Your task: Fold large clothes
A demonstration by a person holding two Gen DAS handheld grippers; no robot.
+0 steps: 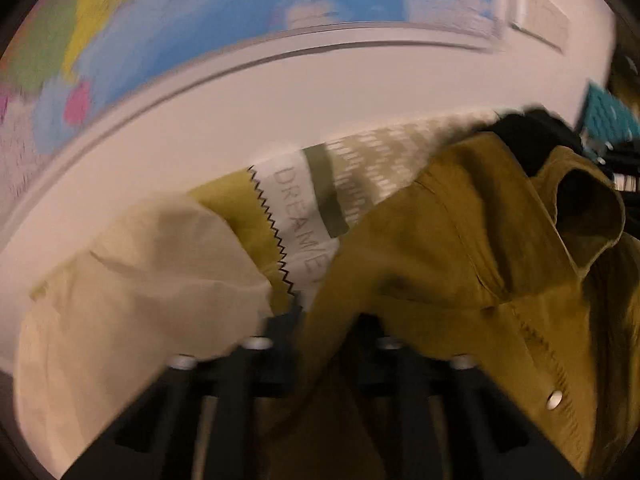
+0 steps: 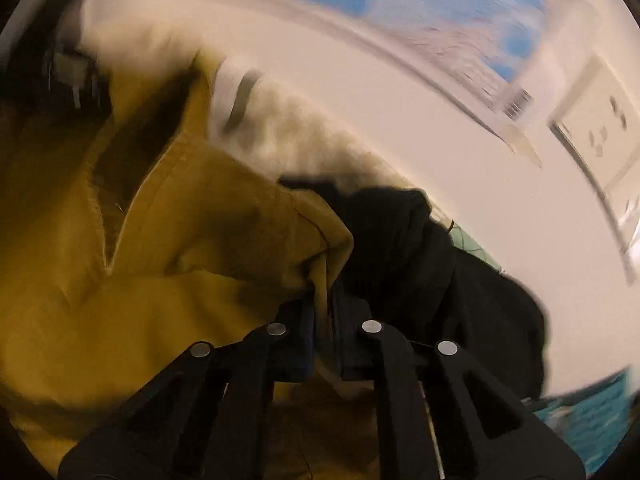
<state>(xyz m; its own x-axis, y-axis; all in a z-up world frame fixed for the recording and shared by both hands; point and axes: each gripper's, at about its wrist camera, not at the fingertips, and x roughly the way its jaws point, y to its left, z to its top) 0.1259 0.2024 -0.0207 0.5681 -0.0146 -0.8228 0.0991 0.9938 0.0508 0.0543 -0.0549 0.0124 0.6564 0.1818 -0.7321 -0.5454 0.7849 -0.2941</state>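
Mustard jacket (image 2: pixel 208 220) is pinched between both grippers' jaws.

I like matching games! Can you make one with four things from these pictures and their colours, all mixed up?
Things:
1. jacket
2. wall map
3. black garment
4. wall socket

Colours:
a. white
b. mustard yellow
c. mostly blue
d. black

Pairs: 1-b, 2-c, 3-d, 4-a

Both the left claw and the right claw pinch the jacket.
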